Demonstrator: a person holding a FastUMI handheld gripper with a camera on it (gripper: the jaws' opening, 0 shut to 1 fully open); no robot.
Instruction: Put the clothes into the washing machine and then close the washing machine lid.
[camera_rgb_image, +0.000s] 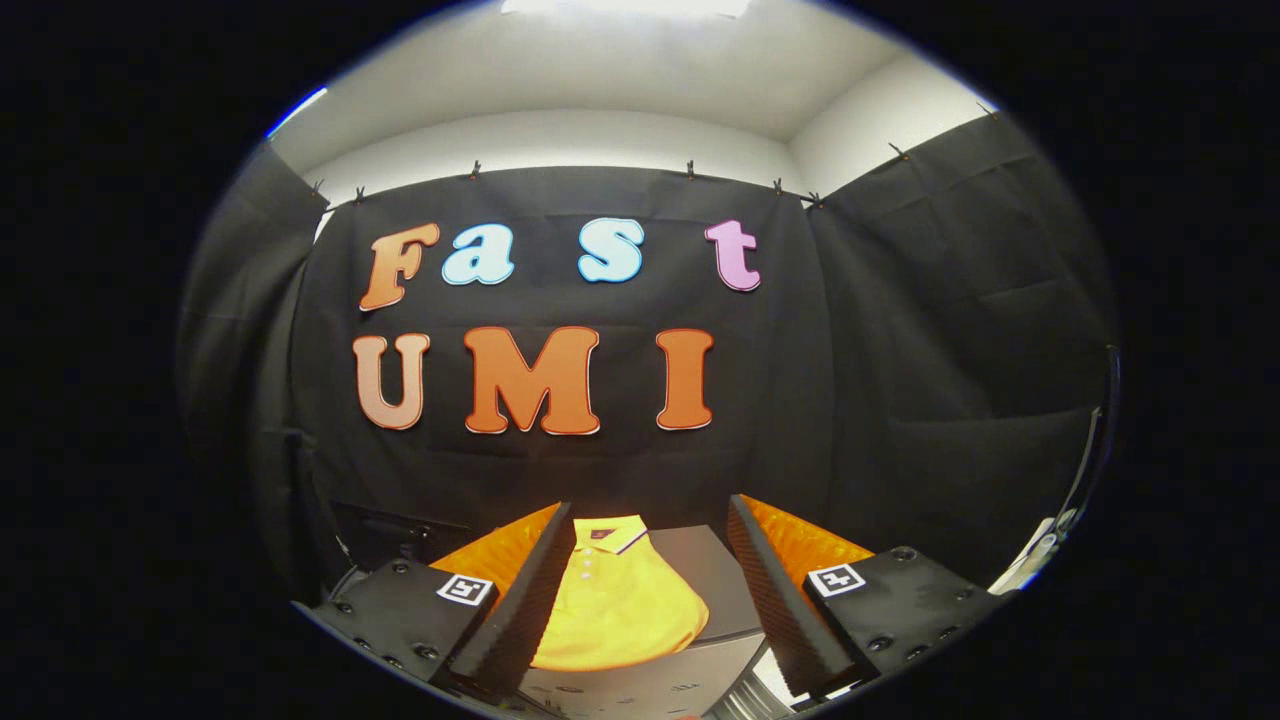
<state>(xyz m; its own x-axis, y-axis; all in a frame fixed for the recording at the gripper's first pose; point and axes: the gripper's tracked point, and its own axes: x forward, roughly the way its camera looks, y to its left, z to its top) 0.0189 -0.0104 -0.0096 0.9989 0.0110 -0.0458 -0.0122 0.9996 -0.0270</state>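
A small yellow polo shirt with a dark-trimmed collar lies flat on the grey top of the washing machine. My gripper is open and hovers above it. The shirt shows in the gap between the two fingers, below them, and neither finger touches it. The left finger covers the shirt's left edge. The machine's lid and opening are hidden from here.
Black cloth walls stand close behind the machine and on both sides. A white cable or strap hangs by the right wall. The machine's grey front edge shows just under the fingers.
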